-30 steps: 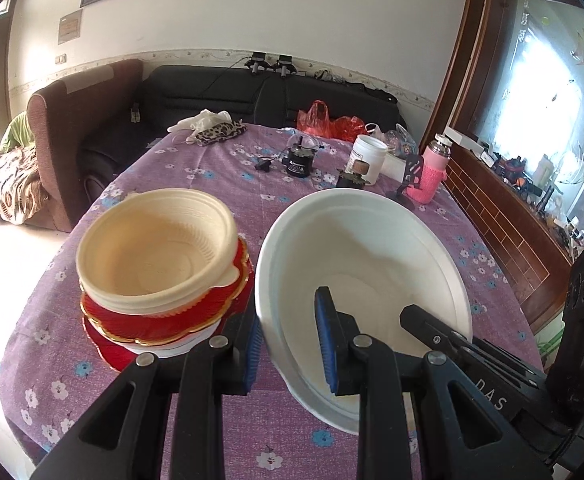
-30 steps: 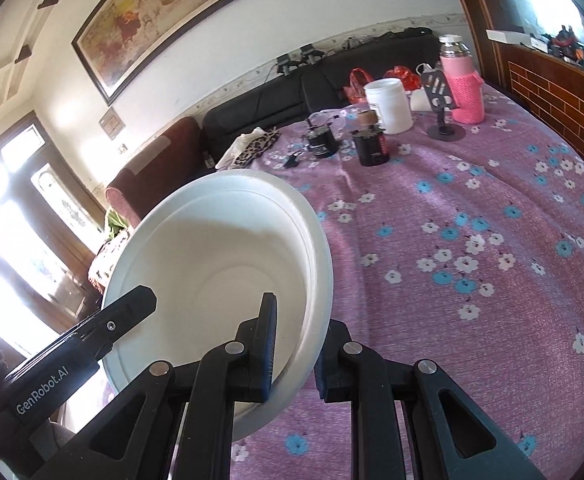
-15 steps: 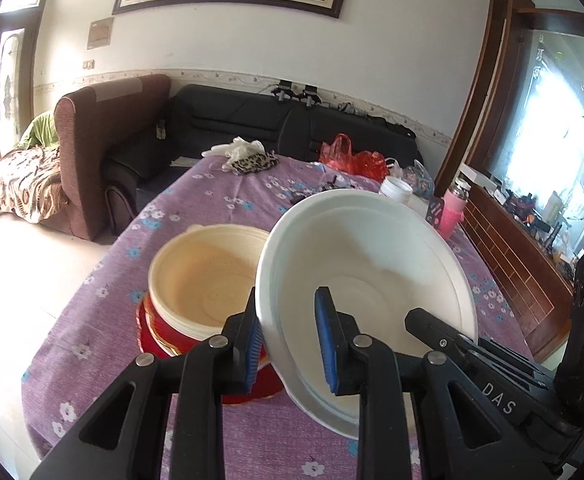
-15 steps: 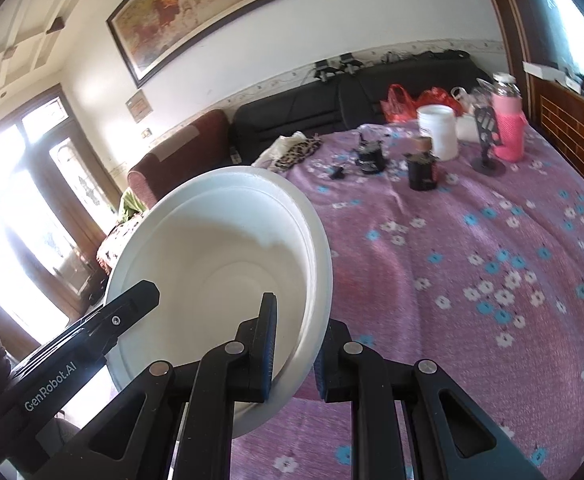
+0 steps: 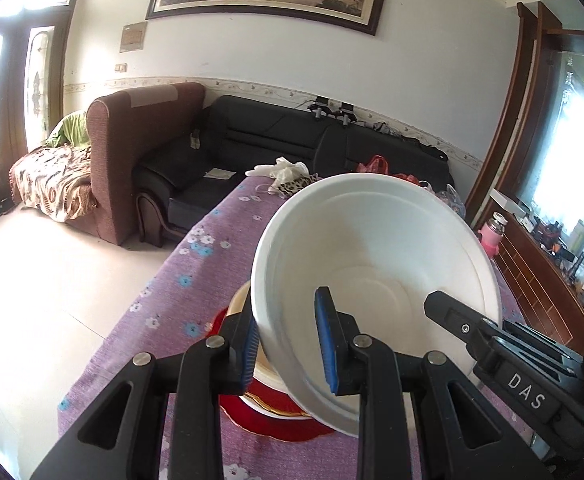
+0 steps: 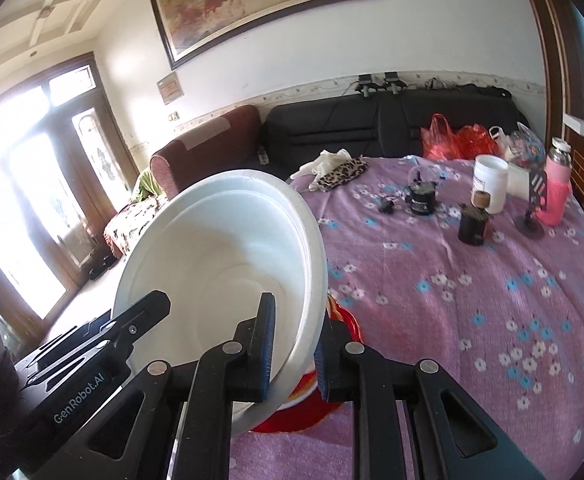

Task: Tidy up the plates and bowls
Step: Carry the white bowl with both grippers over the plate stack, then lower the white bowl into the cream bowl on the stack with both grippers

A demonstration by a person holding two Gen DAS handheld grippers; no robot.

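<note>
Holding: a large white bowl (image 5: 376, 264) is gripped at opposite rims by both tools and is held tilted above the table, over a stack of dishes.
Left gripper (image 5: 288, 344): its blue-padded jaws are clamped on the bowl's near-left rim, one pad inside and one outside.
Right gripper (image 6: 294, 346): its jaws are closed over the bowl's right rim, wall between the pads.
Stack beneath: a cream bowl (image 5: 241, 300) is seen nested on red plates (image 5: 276, 420) with gold edging; most of the stack is hidden by the white bowl.
Table: a purple flowered tablecloth (image 6: 472, 300) is spread over it; well apart from the stack, at the far end, a white jar (image 6: 490, 188), a pink bottle (image 6: 557, 192) and small dark containers are set.
Progress: the cream bowl and red plates are judged already gathered into one pile; the white bowl is not yet set down. Lowering it onto the pile and releasing it appears to be what is left, and no other loose plates or bowls can be made out.
Writing: "DAS" is printed on the right tool as seen from the left camera; "GenRobot.AI" is printed on the left tool as seen from the right camera. The jar's label is too small to be read.
</note>
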